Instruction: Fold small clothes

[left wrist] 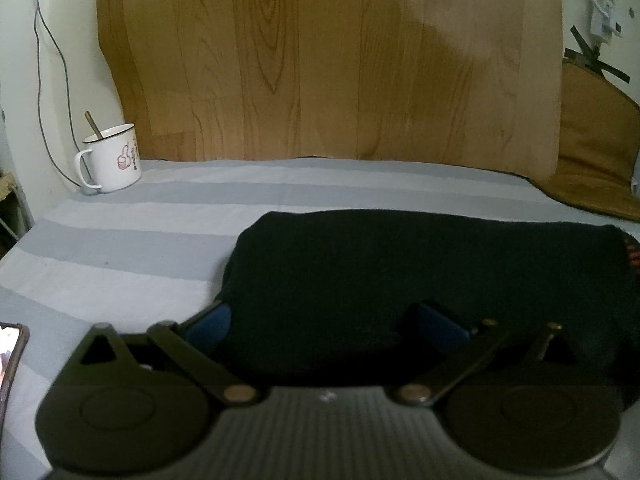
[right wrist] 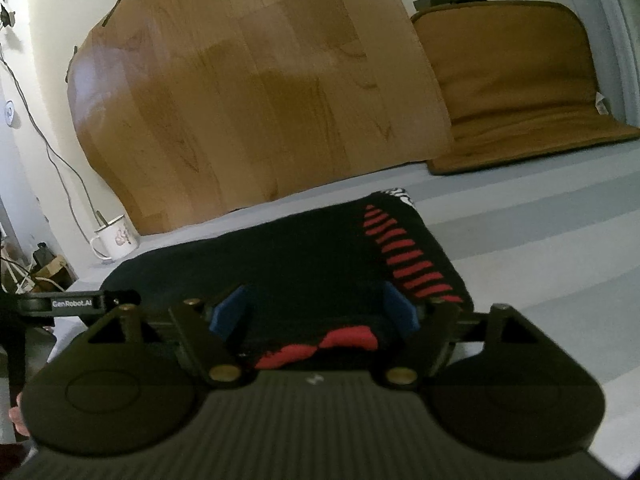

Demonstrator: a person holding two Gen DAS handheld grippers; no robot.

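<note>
Striped grey sheet (left wrist: 120, 240) as work surface, backed by a wood-grain board (left wrist: 320, 60) against the wall, a brown cushion (right wrist: 520, 92) beside the board.

Black garment (left wrist: 400, 272) flat on the sheet in front of the board, lying as a compact rectangle, judged already folded; red dashes (right wrist: 404, 256) along its right edge, a red trim (right wrist: 340, 344) at the near edge.

Left gripper (left wrist: 324, 320) over the garment's near left corner, jaws spread wide, nothing between the blue pads (left wrist: 210, 326); judged released after a fold.

Right gripper (right wrist: 316, 308) over the garment's near right part, jaws wide, pads (right wrist: 228, 308) clear of the cloth, straddling the red trim.

White mug (left wrist: 112, 160) with a stick in it, left of the garment near the board, well apart.

Phone (left wrist: 10, 356) on the sheet, left of the garment, at the frame edge.
</note>
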